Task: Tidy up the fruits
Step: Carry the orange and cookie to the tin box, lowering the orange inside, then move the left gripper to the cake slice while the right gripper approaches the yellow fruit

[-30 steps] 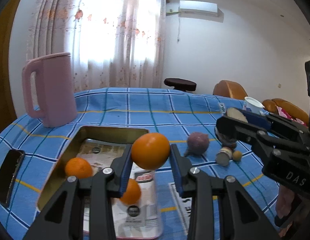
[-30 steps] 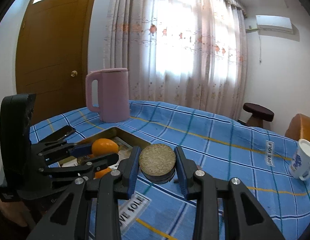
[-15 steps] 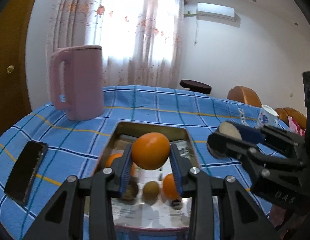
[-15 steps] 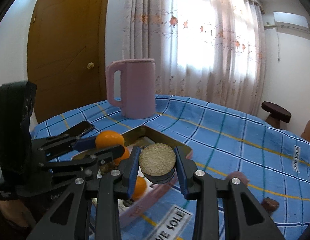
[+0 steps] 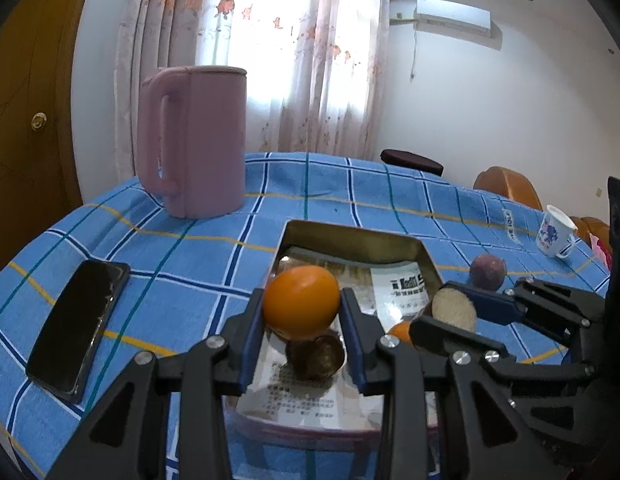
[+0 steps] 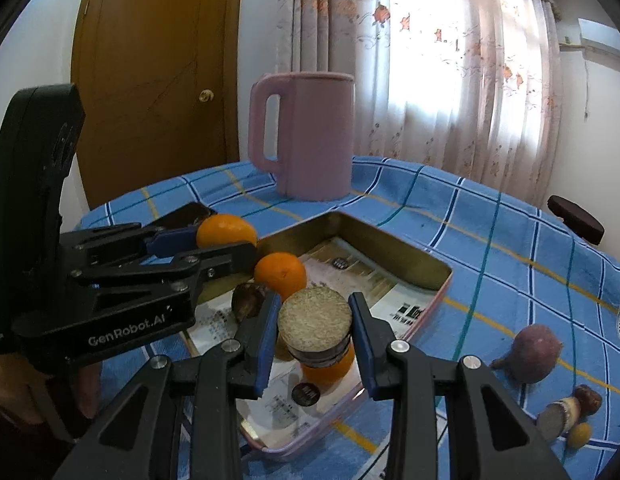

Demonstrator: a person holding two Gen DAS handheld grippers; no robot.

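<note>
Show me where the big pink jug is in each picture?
Left wrist view: the tall pink plastic jug stands upper left on the blue checked tablecloth, beyond the far end of the metal tray.
Right wrist view: the jug stands at top centre, again beyond the tray.
Shared landmark: the flowered curtain behind the table.

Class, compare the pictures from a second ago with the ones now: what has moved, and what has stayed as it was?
Both tools have travelled over the metal tray and lower toward it. The left tool carries the orange and the right tool the brown disc. Unchanged: both grips, the pink jug, the phone and the purple fruit on the cloth.
</note>
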